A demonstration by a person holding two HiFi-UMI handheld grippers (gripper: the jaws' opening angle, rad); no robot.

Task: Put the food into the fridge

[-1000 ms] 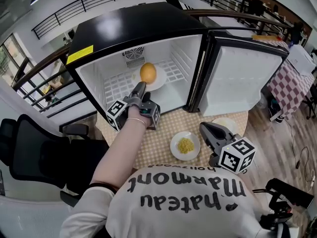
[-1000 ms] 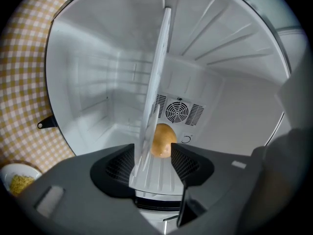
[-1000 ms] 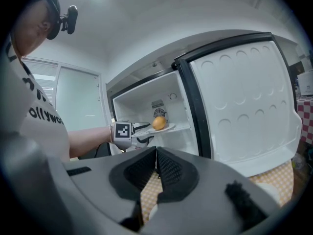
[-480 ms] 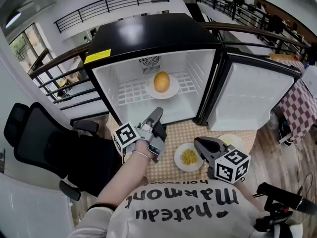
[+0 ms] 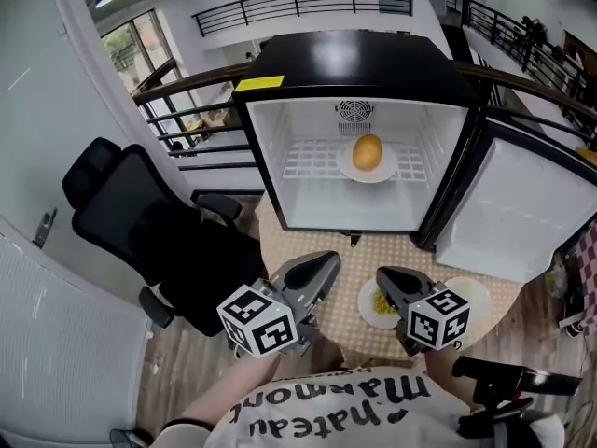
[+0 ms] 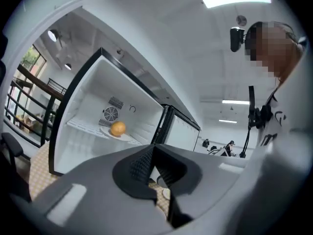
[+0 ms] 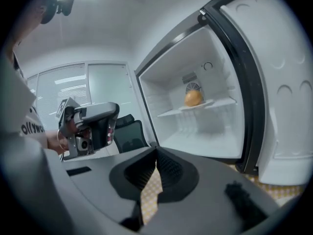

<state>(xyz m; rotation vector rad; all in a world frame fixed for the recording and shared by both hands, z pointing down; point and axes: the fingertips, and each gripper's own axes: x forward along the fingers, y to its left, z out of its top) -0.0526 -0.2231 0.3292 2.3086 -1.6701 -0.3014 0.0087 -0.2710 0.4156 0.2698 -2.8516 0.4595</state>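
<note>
An orange (image 5: 367,152) rests on a white plate (image 5: 347,168) on the wire shelf of the open fridge (image 5: 280,157); the left gripper view shows the orange (image 6: 117,128), and so does the right gripper view (image 7: 193,98). My left gripper (image 5: 328,259) is held close to my body, well short of the fridge, shut and empty (image 6: 152,148). My right gripper (image 5: 384,274) sits beside it, shut on nothing (image 7: 156,151), above a small plate of yellow food (image 5: 371,308) on the checked table (image 5: 298,241).
The fridge door (image 5: 522,213) stands open to the right. A second white plate (image 5: 471,294) lies at the table's right. A black office chair (image 5: 140,222) stands left of the table. Railings run behind the fridge.
My left gripper has drawn back out of the fridge toward my body and its jaws have shut. The orange stays on the plate inside. The right gripper has barely moved.
</note>
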